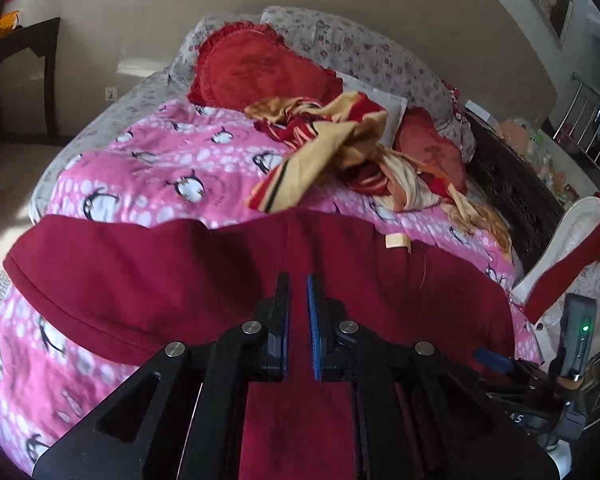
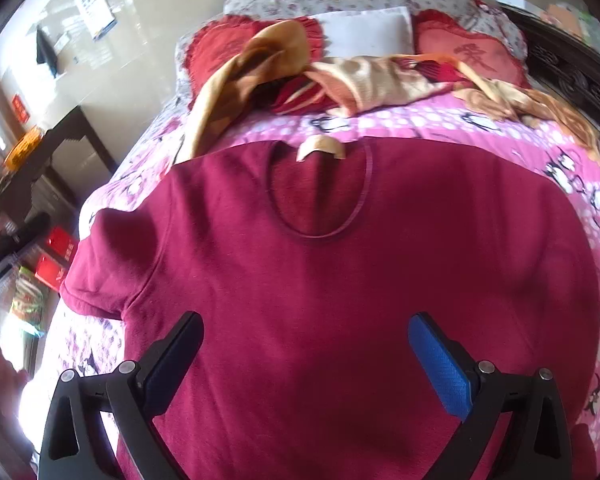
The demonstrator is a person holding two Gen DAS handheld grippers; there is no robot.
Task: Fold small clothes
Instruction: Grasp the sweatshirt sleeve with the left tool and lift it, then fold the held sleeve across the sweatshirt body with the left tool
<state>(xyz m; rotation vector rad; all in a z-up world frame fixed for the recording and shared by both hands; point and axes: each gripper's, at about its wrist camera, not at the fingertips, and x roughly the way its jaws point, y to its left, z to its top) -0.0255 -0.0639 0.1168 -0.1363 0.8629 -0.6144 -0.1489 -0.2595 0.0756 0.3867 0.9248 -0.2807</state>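
Observation:
A dark red short-sleeved shirt [image 2: 300, 280] lies spread on the pink penguin-print bedcover [image 2: 420, 122], neckline and cream label [image 2: 320, 148] toward the pillows. My right gripper [image 2: 306, 328] is open, jaws wide apart, just above the shirt's lower body. My left gripper [image 1: 298, 284] is shut on a fold of the same shirt [image 1: 140, 280], with red cloth running between its jaws. In the left wrist view part of the right gripper device [image 1: 576, 344] shows at the far right.
A crumpled gold and red cloth [image 1: 340, 148] lies beyond the shirt near red heart pillows [image 1: 252, 68] and a white pillow [image 2: 368, 32]. A dark carved bed frame [image 1: 512, 196] runs along the right. A dark side table [image 1: 20, 64] stands left of the bed.

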